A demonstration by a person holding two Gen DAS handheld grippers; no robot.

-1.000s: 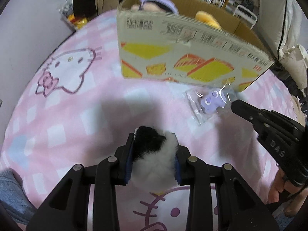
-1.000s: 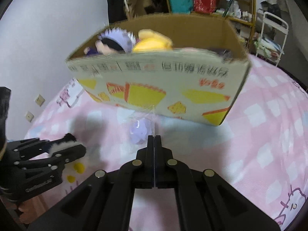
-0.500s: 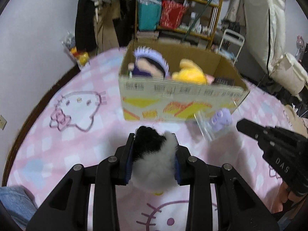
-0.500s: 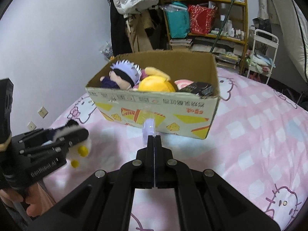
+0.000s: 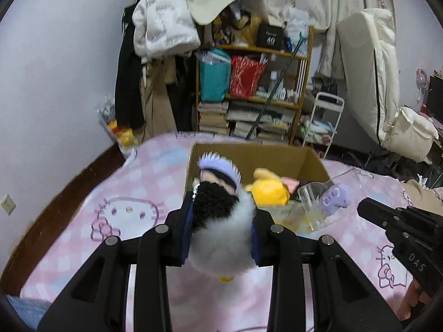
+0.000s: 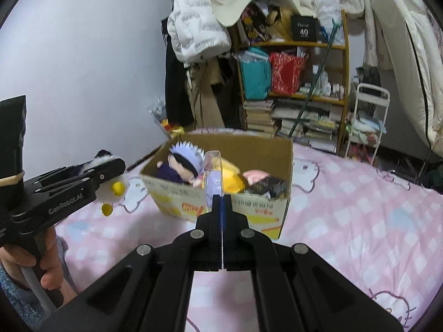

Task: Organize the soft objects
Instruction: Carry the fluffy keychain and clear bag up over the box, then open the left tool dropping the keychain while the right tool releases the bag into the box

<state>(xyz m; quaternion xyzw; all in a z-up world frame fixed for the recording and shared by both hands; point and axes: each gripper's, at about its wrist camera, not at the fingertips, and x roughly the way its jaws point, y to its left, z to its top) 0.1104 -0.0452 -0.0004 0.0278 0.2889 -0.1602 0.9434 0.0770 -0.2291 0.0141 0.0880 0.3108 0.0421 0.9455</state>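
Note:
My left gripper (image 5: 221,227) is shut on a black-and-white fluffy plush (image 5: 221,229) with yellow feet, held above the pink bed in front of the cardboard box (image 5: 310,156); it also shows in the right wrist view (image 6: 112,186). My right gripper (image 6: 222,207) is shut on the edge of a clear plastic bag (image 6: 214,166) holding a small purple plush (image 5: 333,197), raised in front of the box (image 6: 282,163). The box holds a purple-haired doll (image 5: 218,166) and a yellow plush (image 5: 265,186).
A pink checked Hello Kitty blanket (image 6: 360,207) covers the bed. Behind the box stand a cluttered shelf (image 5: 257,83), hanging coats (image 5: 163,27) and a white folding rack (image 5: 324,119). A wall (image 5: 55,69) runs along the left.
Both grippers have risen and pulled back with their loads, so the box top and its contents now show. The bagged purple plush has left the blanket and hangs in the air.

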